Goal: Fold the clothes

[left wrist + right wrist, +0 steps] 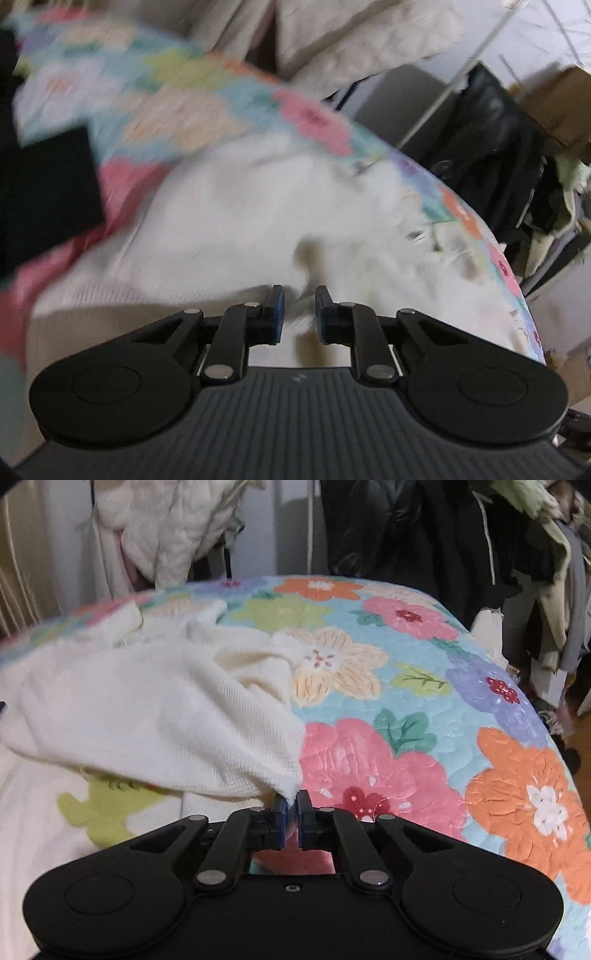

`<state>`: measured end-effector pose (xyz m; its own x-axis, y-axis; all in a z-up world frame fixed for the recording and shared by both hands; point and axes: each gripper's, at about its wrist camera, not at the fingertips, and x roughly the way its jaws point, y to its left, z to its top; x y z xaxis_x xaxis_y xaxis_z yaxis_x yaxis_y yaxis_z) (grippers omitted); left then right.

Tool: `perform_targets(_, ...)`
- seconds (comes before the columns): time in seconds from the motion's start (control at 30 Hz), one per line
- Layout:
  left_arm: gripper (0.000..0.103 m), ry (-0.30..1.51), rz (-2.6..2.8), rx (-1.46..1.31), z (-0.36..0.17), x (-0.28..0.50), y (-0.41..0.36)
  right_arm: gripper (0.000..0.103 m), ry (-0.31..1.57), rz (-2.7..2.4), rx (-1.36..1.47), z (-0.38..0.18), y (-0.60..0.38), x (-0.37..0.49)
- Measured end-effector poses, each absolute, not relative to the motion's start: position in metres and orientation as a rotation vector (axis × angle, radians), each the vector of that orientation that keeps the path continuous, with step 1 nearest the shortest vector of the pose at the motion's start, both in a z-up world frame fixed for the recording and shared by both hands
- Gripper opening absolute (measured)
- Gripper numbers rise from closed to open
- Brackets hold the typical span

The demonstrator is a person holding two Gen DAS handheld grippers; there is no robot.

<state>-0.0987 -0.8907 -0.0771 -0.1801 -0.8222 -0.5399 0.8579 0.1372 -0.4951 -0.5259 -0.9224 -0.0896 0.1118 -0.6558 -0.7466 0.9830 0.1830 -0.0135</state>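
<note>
A cream knitted garment [155, 709] lies on the flowered bedspread [406, 686]. My right gripper [291, 801] is shut on one corner of it, and the cloth rises from the bed and stretches left from the jaws. In the left wrist view the same garment [240, 221] spreads wide and blurred under my left gripper [300, 306]. That gripper's jaws stand apart just above the cloth, with nothing clearly pinched between them.
A black folded item [48, 195] lies at the left on the bedspread [177, 107]. Quilted pale coats [173, 528] and dark jackets [424, 528] hang behind the bed. More piled clothes [554, 590] sit past the bed's right edge.
</note>
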Motion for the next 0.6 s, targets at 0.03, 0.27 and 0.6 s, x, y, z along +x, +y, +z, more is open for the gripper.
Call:
perform_targets(0.03,0.016,0.928,-1.488,0.033,-0.080,-0.095,-0.889,0.006,0.714,-1.295,0.572,-0.090,-0.923,-0.526)
perform_targets(0.27,0.077,1.020,-1.493,0.002,-0.094,-0.094,-0.888,0.016,0.619,-1.281,0.624,-0.083,-0.919,-0.535)
perform_targets(0.6,0.006,0.786,-1.596,0.128,-0.046,-0.126,-0.891,0.022,0.614,-1.072,0.677,-0.081,-0.918,-0.533)
